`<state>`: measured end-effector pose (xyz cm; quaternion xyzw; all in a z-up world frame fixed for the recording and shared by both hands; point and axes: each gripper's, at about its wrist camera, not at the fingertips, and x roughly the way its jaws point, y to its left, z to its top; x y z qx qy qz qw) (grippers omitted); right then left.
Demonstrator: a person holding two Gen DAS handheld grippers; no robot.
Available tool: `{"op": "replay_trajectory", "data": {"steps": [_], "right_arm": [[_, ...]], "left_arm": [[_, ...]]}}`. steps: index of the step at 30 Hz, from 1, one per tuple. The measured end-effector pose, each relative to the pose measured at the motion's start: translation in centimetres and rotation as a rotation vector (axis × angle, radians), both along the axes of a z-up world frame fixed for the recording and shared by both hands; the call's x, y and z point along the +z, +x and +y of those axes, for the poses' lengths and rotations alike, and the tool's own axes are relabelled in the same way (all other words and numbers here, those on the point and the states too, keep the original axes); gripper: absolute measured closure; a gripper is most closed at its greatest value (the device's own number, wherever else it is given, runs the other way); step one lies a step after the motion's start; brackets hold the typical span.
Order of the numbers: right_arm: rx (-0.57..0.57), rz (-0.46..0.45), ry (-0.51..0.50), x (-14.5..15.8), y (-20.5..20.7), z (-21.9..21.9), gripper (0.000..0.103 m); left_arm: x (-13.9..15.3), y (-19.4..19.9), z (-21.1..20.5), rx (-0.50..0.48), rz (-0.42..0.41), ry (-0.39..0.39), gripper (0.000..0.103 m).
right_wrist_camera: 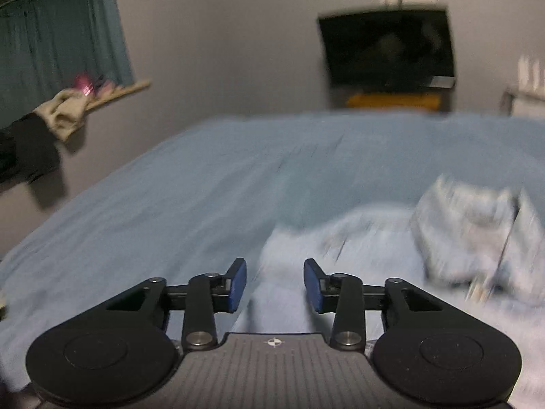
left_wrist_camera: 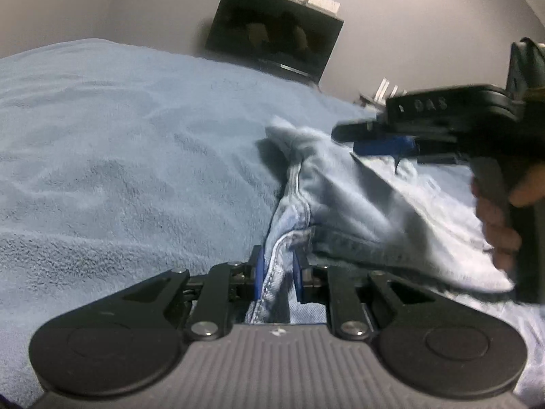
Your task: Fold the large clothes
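Left wrist view: low over the bed (left_wrist_camera: 102, 136), looking forward past the left gripper (left_wrist_camera: 277, 272), very near the pale denim garment (left_wrist_camera: 340, 197), with the right gripper (left_wrist_camera: 371, 139) seen side-on at the right edge. Right wrist view: a little higher, facing along the bed (right_wrist_camera: 204, 187) toward the far wall — blurred. Shared by both: the blue bedcover, the garment (right_wrist_camera: 470, 231), the dark screen (left_wrist_camera: 276, 34) (right_wrist_camera: 388, 47) on the grey wall.

blanket (left_wrist_camera: 119, 143) bare leftward, jeans (left_wrist_camera: 357, 204) bunched right
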<state>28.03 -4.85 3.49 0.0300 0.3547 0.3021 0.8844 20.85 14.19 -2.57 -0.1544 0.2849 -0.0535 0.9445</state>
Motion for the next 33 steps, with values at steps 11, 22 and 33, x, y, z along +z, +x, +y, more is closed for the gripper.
{"op": "replay_trajectory", "data": {"steps": [11,22,33], "right_arm": [[-0.104,0.225,0.149,-5.6,1.7,2.4,0.08],[-0.047,0.277,0.229,-7.3,4.4,8.2,0.09],[-0.078,0.227,0.128,-4.0,-0.1,1.9,0.083]], "left_arm": [[0.6,0.4,-0.7,-0.049,0.062,0.045,0.097],[-0.3,1.0,0.6,-0.017,0.084,-0.014,0.097],[0.1,2.3,0.9,-0.014,0.141,-0.024,0.097]]}}
